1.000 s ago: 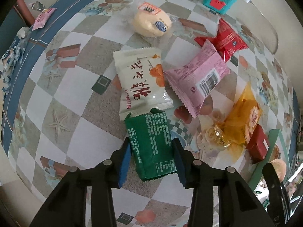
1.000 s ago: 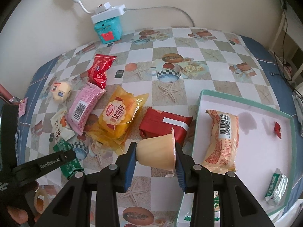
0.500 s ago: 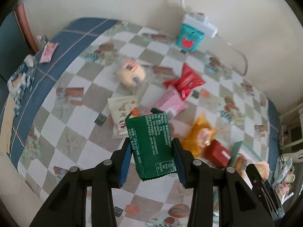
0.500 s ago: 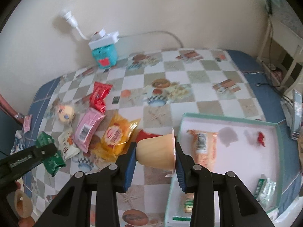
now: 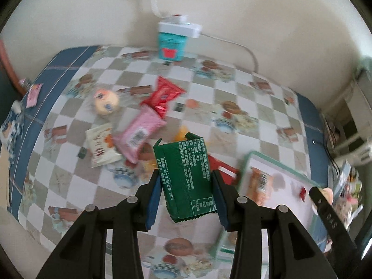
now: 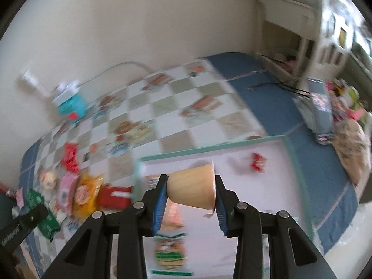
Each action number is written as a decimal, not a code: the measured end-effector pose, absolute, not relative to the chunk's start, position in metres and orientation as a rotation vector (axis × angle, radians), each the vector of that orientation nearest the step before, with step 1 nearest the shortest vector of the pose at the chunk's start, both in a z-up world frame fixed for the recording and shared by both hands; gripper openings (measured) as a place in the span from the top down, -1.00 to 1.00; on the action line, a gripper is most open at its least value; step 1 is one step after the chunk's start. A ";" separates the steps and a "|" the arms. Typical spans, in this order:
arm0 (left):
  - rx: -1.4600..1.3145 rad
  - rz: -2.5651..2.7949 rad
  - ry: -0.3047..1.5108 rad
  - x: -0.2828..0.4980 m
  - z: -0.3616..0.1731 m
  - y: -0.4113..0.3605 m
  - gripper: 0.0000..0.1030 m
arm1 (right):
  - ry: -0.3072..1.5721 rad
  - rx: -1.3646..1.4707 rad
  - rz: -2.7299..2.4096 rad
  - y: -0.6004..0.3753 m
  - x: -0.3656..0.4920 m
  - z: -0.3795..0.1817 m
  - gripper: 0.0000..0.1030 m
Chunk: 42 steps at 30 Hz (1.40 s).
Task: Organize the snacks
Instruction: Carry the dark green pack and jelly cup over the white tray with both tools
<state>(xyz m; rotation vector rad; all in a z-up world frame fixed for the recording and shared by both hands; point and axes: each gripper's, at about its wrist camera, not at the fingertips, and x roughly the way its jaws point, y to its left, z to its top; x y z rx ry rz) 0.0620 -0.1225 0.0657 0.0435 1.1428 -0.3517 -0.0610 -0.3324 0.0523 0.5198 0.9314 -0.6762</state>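
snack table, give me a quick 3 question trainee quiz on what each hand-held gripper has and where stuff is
1. True or false: the left hand-held gripper is shut on a green packet.
2. What does the right hand-held gripper hold? A) red packet B) pale orange jelly cup C) pink packet
3. Fill in: the small red candy lies inside the green-rimmed ____.

Key: 1 true. 2 B, the jelly cup. 3 tray.

A plain cream wall (image 5: 267,18) is seen behind the checked, blue-bordered tablecloth (image 5: 227,97); white shelving (image 6: 309,34) is glimpsed, blurred.
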 end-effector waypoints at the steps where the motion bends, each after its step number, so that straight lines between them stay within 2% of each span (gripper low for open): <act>1: 0.066 -0.369 1.137 0.056 0.067 -0.132 0.15 | 0.930 0.533 -0.698 -0.341 -0.068 0.052 0.22; 20: 0.401 -0.660 1.130 -0.045 0.046 -0.272 0.14 | 0.936 0.695 -0.877 -0.425 -0.141 0.031 0.22; 32: 0.530 -0.700 1.206 -0.075 0.001 -0.304 0.14 | 1.047 0.776 -0.854 -0.433 -0.145 -0.014 0.21; 42: 0.578 -0.673 1.219 -0.077 -0.016 -0.308 0.14 | 1.108 0.793 -0.847 -0.430 -0.143 -0.032 0.21</act>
